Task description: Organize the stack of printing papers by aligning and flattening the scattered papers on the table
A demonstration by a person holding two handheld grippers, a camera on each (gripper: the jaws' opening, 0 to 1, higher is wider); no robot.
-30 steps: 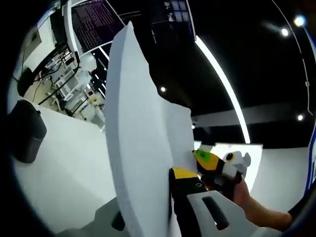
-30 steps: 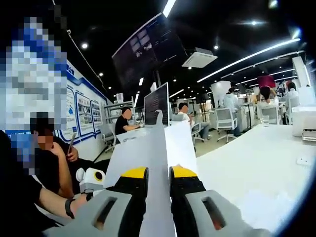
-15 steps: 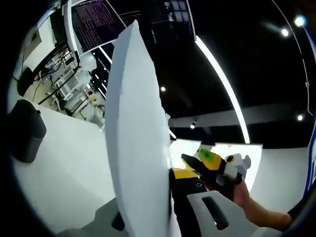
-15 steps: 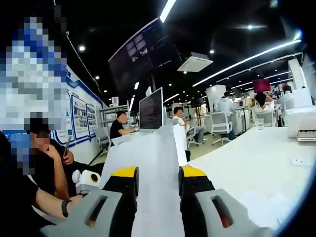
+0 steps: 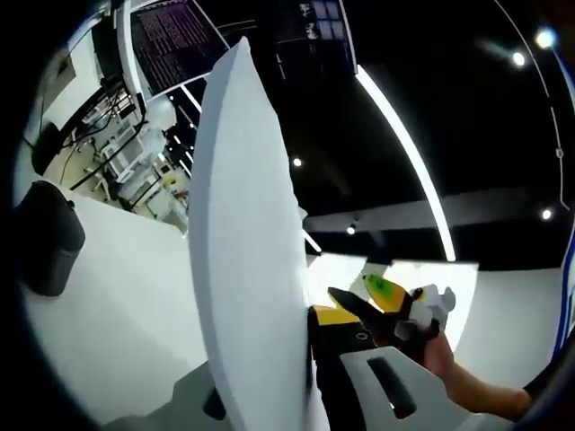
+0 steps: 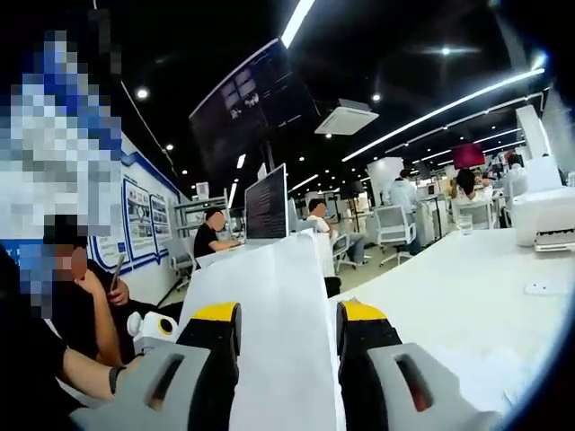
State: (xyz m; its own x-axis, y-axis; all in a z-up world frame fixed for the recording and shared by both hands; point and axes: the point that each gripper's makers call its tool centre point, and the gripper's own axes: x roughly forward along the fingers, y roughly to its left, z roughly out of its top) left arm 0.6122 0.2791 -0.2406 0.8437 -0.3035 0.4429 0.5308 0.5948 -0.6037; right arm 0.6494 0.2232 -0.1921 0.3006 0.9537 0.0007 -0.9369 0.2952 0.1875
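My left claw grips the papers on edge, standing toward 12 o'clock. My right claw hangs spread, jaws apart around the papers. Beyond, the white table runs to 2 o'clock — a printer there, black ceiling, strip lights.

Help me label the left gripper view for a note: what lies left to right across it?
Black bin → paper stack → right claw → hand.
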